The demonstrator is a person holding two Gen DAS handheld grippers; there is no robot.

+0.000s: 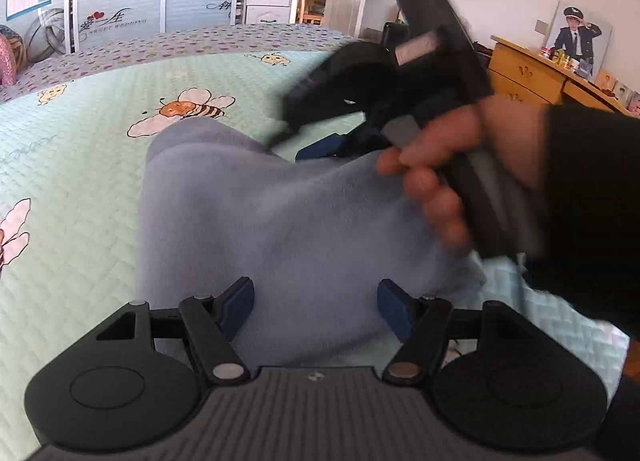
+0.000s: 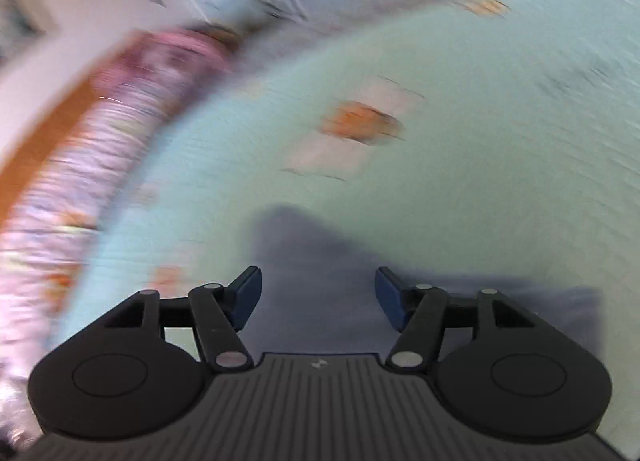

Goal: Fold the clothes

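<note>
On the bed (image 1: 80,189), over a pale green quilt printed with cartoon bees, a grey-blue fleece garment (image 1: 288,221) lies bunched and partly doubled over, not yet a flat, squared fold, so smoothing and further folds look to remain. Left gripper (image 1: 316,307) hovers just above its near edge with jaws wide and nothing between them. Right gripper (image 2: 318,295), held in a hand (image 1: 452,177), is also wide and empty above the cloth; its view is badly blurred. Wardrobe doors (image 1: 120,17) behind read "SWEET WEDDING".
</note>
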